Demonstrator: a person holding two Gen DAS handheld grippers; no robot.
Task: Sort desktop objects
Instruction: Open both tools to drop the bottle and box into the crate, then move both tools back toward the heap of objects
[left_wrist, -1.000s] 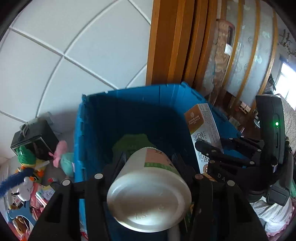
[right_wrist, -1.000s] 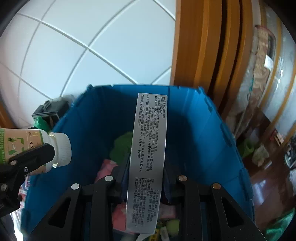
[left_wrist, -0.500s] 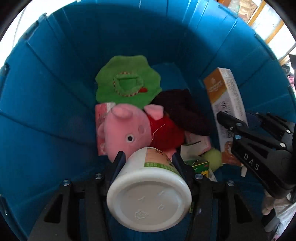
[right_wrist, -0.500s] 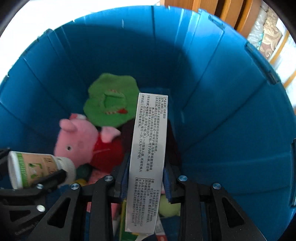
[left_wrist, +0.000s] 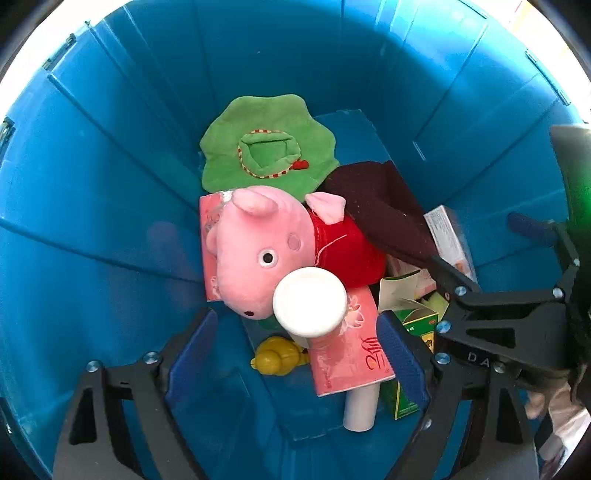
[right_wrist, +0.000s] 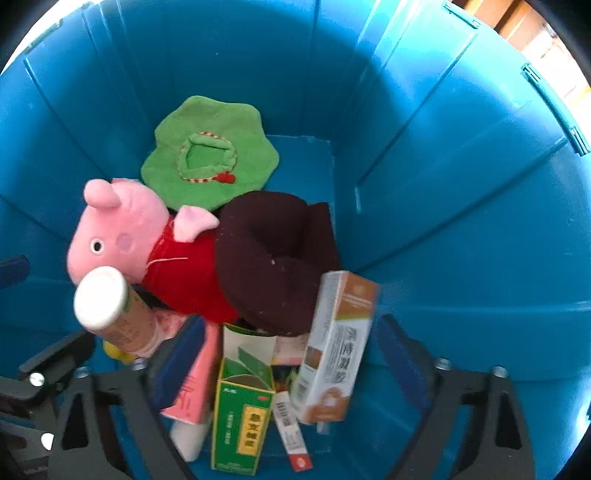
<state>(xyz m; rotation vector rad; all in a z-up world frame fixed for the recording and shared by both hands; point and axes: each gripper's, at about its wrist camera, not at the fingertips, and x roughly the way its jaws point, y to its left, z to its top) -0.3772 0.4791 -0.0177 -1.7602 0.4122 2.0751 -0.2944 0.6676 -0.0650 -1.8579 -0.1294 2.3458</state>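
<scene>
Here, nearest first, is what we see

Left hand-held gripper (left_wrist: 295, 347): pointing straight down into the bin, its blue pads wide apart and opening, pressing on nothing; we judge this a release

White bottle (left_wrist: 309, 301): below and between those pads, base toward the lens, free of them; we read it as dropping or just landed by the pig's snout, and cannot tell which

Right hand-held gripper (right_wrist: 291, 362): tilted steeply down, jaws spread wide and opening, nothing clamped

White-and-brown carton (right_wrist: 334, 347): between the right pads but free of them, tilted and a little blurred, so we take it to be falling onto the pile

Near clutter: a green box (right_wrist: 242, 417) with its flap open, a pink packet (left_wrist: 347, 350) lying over a white tube (left_wrist: 360, 408), a small yellow toy (left_wrist: 277, 356) and a slim red-tipped strip (right_wrist: 291, 428), all lying loose as dropped things do

Pink pig plush (left_wrist: 258, 251): in a red dress, on its side in the middle, its snout beside the bottle

Dark maroon cloth (right_wrist: 273, 258): bunched against the pig, partly over the boxes

Green plush pad (left_wrist: 267, 147): flat on the floor of the bin at the far end

Blue bin (left_wrist: 92, 184): ribbed walls all round, deep enough to keep what we drop

Our reading: sorting here means gathering things into one bin, and both pieces in hand look delivered
</scene>
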